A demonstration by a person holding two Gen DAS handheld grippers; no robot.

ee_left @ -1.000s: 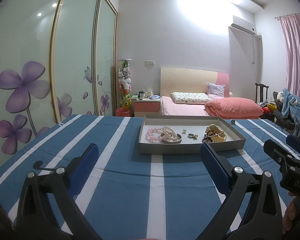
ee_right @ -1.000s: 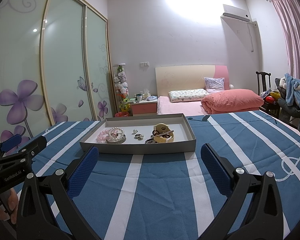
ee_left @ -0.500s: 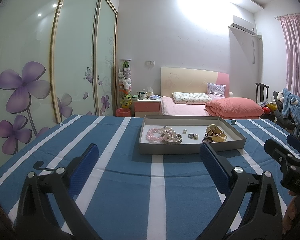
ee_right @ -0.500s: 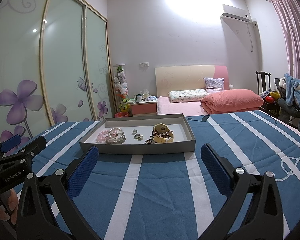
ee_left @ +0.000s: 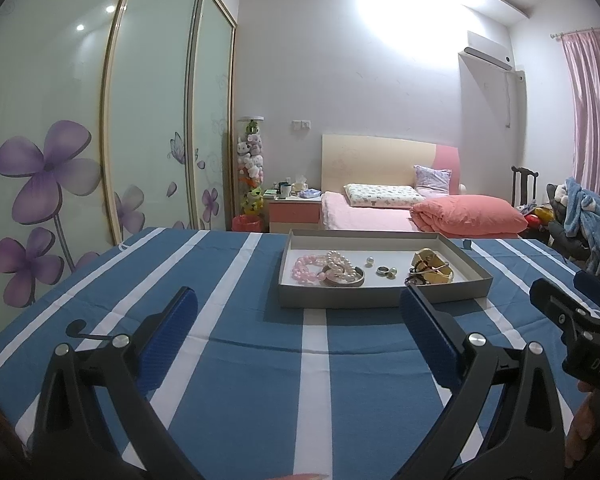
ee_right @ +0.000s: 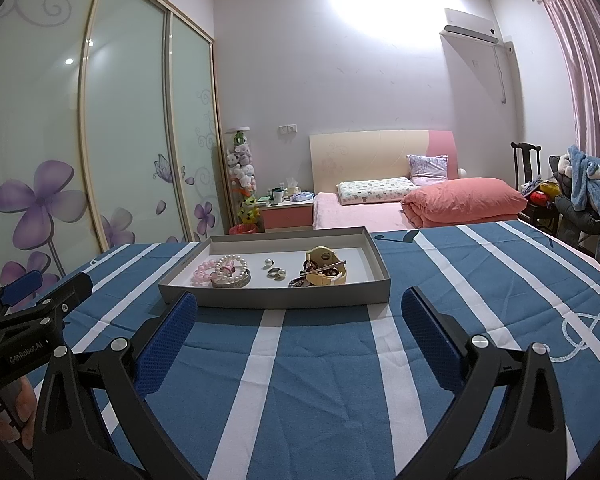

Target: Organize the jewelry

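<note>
Jewelry: we see one pink bead bracelet (ee_right: 205, 271), one pearl bracelet (ee_right: 231, 266) lying over a silvery bangle (ee_right: 231, 281), three small rings or studs (ee_right: 275, 271) in the middle, and a pale gold cuff-like piece (ee_right: 326, 268) with dark, patterned items tangled against it; we cannot tell how many of those there are.
Where it lies: all of it inside one shallow grey tray (ee_right: 284, 298) with a white floor, pink and pearl pieces at the left end, the gold piece right of centre.
Tray position: flat on the blue cloth with white stripes (ee_right: 312, 380), ahead of both claws and apart from them.
Left gripper (ee_left: 298, 332): we find its blue pads (ee_left: 168, 338) spread wide, nothing between them, held above the cloth.
Right gripper (ee_right: 300, 330): likewise wide apart and empty, short of the tray's near wall.
Beyond: one bed with a pink quilt (ee_right: 464, 200), one nightstand (ee_right: 288, 212), and sliding wardrobe doors (ee_right: 80, 152) printed with purple flowers.
</note>
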